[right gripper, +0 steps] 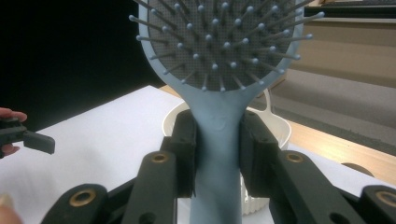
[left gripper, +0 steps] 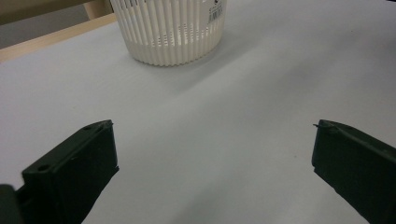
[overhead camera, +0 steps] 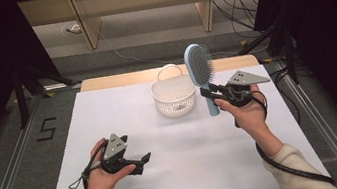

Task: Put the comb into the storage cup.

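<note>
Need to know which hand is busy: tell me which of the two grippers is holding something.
The right gripper: its jaws clamp the blue hairbrush by the handle, upright beside the basket. The left gripper is open.

Even overhead light, soft shadows, dark surroundings; close jaws slightly blurred.

A dark figure 5 (overhead camera: 48, 128) is marked on the grey floor left of the worktop. The white basket (left gripper: 170, 32) bears a small barcode label (left gripper: 216, 10) near its rim, its print too small to read.

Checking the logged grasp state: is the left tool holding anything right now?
No, the left tool has its jaws spread wide over bare white table, with nothing between them; the basket stands farther off.
</note>
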